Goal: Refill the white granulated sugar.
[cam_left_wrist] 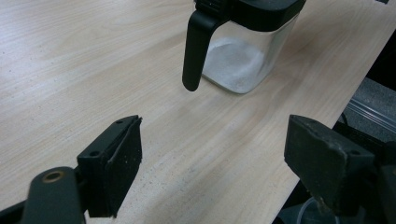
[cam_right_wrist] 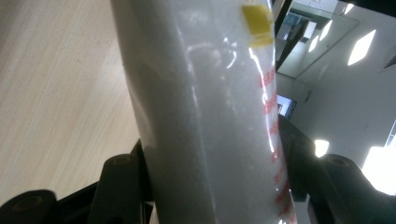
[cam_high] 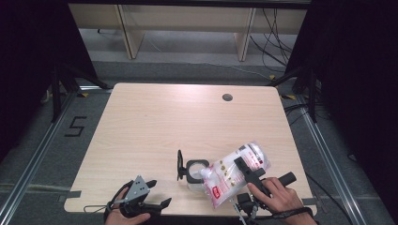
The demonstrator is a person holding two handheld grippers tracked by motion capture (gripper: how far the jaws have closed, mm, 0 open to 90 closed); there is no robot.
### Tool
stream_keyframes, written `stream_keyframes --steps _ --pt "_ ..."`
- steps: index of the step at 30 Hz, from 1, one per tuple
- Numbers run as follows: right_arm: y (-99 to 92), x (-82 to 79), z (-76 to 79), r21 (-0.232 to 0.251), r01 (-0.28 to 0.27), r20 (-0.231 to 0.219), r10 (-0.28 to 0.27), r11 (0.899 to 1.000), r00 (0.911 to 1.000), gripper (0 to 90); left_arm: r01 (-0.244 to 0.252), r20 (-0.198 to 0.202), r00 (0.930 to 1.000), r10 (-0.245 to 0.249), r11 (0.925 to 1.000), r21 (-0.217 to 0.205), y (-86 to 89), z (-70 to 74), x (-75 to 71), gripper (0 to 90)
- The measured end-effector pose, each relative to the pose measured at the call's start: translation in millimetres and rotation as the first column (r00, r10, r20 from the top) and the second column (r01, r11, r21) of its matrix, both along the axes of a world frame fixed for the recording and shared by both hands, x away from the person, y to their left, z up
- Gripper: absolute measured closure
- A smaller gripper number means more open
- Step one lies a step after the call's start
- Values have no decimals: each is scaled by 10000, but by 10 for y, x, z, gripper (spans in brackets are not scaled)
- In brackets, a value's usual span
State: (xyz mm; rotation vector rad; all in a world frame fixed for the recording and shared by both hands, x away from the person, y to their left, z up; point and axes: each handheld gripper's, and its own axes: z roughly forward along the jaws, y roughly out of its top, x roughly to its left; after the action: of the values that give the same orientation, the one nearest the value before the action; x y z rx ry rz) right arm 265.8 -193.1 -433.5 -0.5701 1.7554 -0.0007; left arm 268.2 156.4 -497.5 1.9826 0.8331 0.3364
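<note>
Two grippers are working here, and the right gripper [cam_high: 245, 172] is pinching a white bag [cam_high: 234, 172] across its middle, tilting it so one corner is hanging over the open jar [cam_high: 196, 171]. That tilt is, by my reading, for pouring: powder is already lying in the jar's bottom. The jar is standing near the front edge of the table [cam_high: 155, 122], lid flipped up on its left side. The left gripper [cam_high: 152, 193] is resting idle at the front-left, jaws spread wide and empty, pointing toward the jar. Plenty of bare tabletop is lying behind and to the left; the front edge is sitting close, so room toward the person is tight.
</note>
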Motion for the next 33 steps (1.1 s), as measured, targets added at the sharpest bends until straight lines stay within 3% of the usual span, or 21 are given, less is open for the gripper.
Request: stream_keyframes --steps 8,18,19,24,25,26,28,30,33 --pt "6 -22 17 -66 -73 62 73 10000 10000 482 -34 -36 10000 34 9998 -180 -6 -2 -3 186" --pt "-24 -50 30 157 -34 28 34 9999 10000 483 -35 -9 10000 35 9999 -169 -2 -1 -1 186" --pt "-24 -50 30 157 -35 17 35 9999 10000 483 15 -20 10000 -15 10000 6 9 5 1 186" --pt "-30 -33 47 23 -222 36 222 9998 9997 483 -49 -16 10000 49 9999 -117 3 5 -2 186" --pt "-37 -36 44 73 -130 -7 130 9999 9999 484 -219 -189 9996 214 9994 -266 -7 -1 -14 186" --pt "-53 -47 36 267 32 -21 -31 9996 10000 483 -155 -161 9998 153 9998 -156 1 3 -12 186" --pt "-50 -37 62 14 -169 58 169 9999 9998 483 -10 -6 10000 10 10000 -72 6 6 -1 186" --pt "-68 -56 58 145 189 -42 -189 9997 9998 483 -45 -31 10000 45 9999 -111 1 4 -3 186" --pt "-78 -49 71 80 -63 107 62 9999 9999 484 -51 -11 10000 51 9999 -115 3 6 -2 186"
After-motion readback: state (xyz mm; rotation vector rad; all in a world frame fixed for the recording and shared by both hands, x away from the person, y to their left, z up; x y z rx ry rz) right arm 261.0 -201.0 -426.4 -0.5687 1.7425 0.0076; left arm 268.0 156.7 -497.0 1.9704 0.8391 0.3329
